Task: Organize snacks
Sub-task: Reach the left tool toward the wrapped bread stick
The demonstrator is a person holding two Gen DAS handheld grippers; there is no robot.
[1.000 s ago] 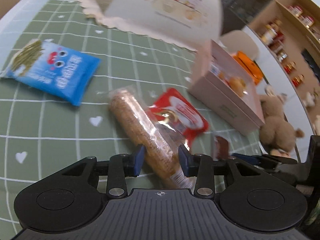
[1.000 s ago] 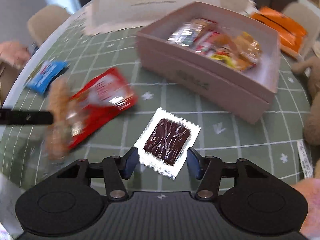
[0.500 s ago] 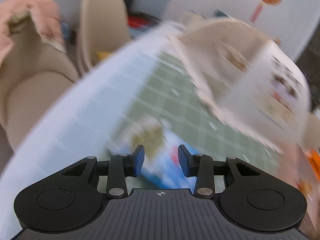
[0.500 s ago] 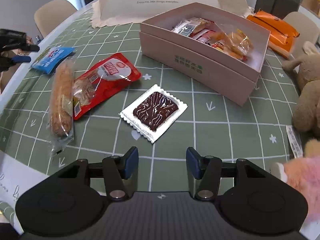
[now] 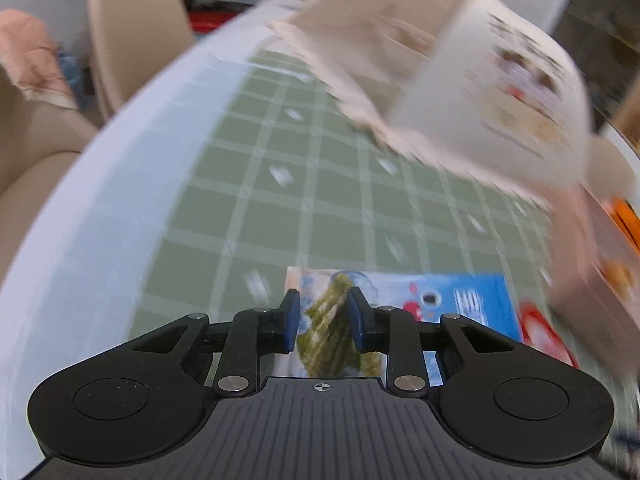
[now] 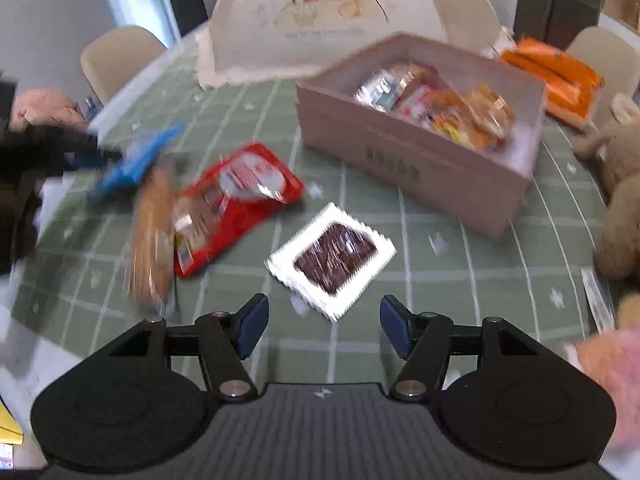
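- Swinging off the long biscuit stick it was straddling a second ago, the left gripper [image 5: 322, 314] is now sitting over the end of the blue seaweed packet [image 5: 404, 312]; its jaws are closing, with the packet's green-printed end between them, though I cannot tell whether the pads are pressing yet;
- taking it by the short end is probably deliberate; a flat, limp packet offers only its edge to two fingers, so the gripper is coming in steeply at the table;
- the right gripper [image 6: 322, 322] is hanging just short of the chocolate square [image 6: 334, 258] in its white crimped wrapper; its jaws are opening and nothing is between them, which reads as widening to take the wrapper's full breadth;
- moving outward, the red pouch [image 6: 240, 200] and the biscuit stick [image 6: 150, 240] are lying overlapped on the green checked tablecloth [image 6: 420, 280], unsorted, with the blue packet just beyond them near the table's edge;
- the pink box [image 6: 404, 160] is standing open beyond the chocolate, several snacks inside already; it looks like the place everything loose is heading;
- the orange packets [image 6: 554, 76] are resting behind the box, outside it;
- the domed food cover [image 6: 340, 20] is standing at the far end, and a plush bear [image 6: 620, 200] is sitting at the right edge.
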